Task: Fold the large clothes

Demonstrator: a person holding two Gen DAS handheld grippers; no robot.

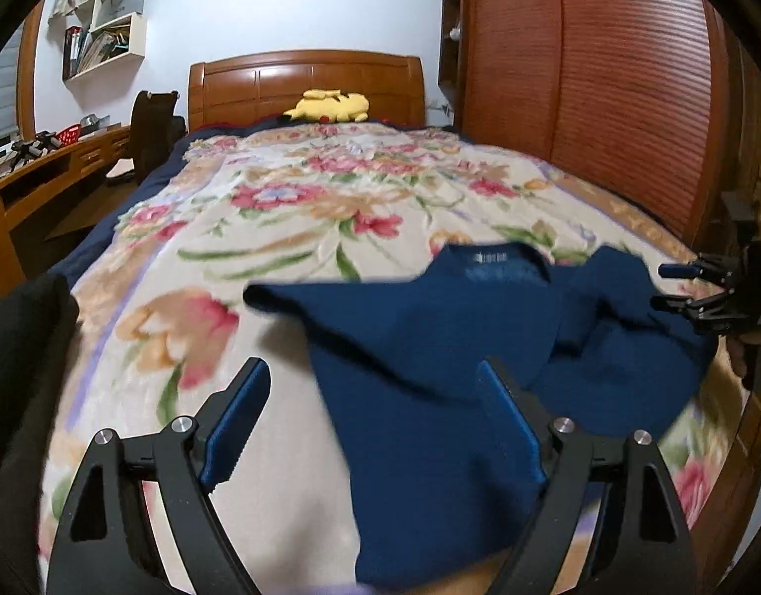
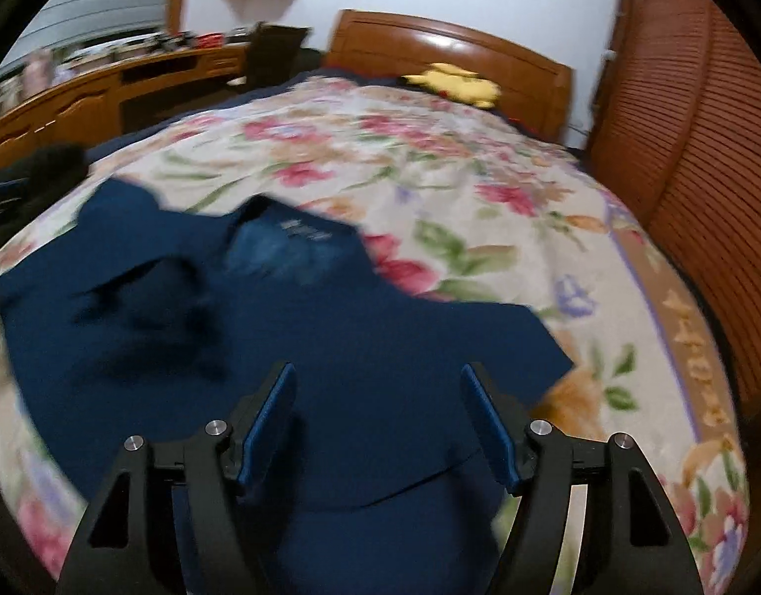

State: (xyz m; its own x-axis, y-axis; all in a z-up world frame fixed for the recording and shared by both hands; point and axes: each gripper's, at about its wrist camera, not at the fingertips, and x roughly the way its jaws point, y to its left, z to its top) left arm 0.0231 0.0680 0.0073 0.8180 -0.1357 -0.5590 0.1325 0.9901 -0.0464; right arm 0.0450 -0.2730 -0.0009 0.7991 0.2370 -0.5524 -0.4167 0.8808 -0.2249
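Bedroom, floral blanket (image 1: 291,228) on bed | navy shirt (image 1: 430,347) rumpled near the foot | left gripper (image 1: 375,396), right gripper (image 2: 378,411) spread, empty | yellow plush (image 1: 330,105) by headboard (image 1: 301,82)

The shirt (image 1: 430,347) lies on the bed (image 1: 281,228), near. A plush toy (image 1: 330,105) sits far, seemingly against the headboard (image 1: 306,84). The desk (image 1: 58,158) stands left.

Left gripper (image 1: 373,372): black linkage arms, blue ribbed pads, silver pivot screws. Right gripper (image 2: 378,379): identical build.
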